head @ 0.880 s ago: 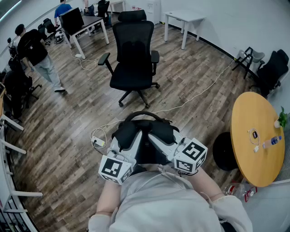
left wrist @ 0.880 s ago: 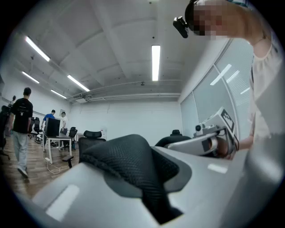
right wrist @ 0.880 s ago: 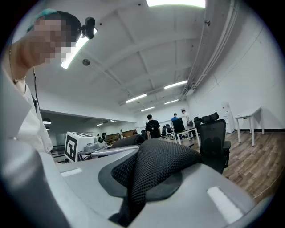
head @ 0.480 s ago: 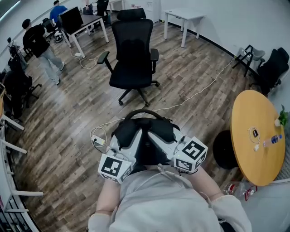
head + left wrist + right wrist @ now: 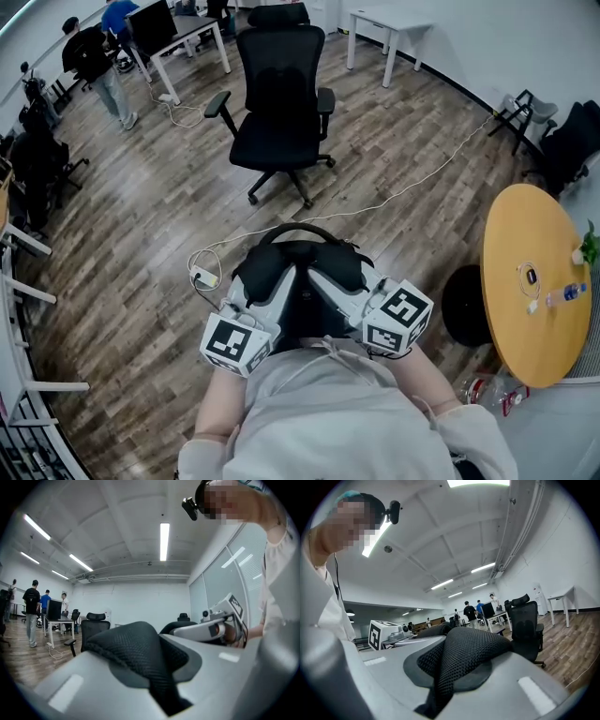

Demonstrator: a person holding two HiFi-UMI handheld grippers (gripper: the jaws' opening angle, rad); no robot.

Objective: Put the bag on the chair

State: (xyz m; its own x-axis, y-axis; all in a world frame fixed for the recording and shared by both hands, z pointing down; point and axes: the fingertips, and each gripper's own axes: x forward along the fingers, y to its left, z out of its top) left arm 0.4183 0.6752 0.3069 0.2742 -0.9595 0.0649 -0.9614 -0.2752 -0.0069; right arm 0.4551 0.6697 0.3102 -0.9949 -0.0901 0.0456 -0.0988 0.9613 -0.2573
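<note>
your left claw [image 5: 277, 283] is pinched nearly closed on a black mesh strap [image 5: 140, 653] of the bag [image 5: 300, 262], with the webbing squeezed between its two pale jaws and bulging out ahead of them. your right claw [image 5: 330, 283] is clamped tighter on another mesh strap of the same bag, its jaws almost together with only fabric between them. both claws point level, side by side just in front of your chest. the bag is held up between them, above the wooden floor [image 5: 150, 244], its dark body draped over the jaw tips. the black office chair [image 5: 281, 103] stands well apart from the bag, farther ahead of you.
</note>
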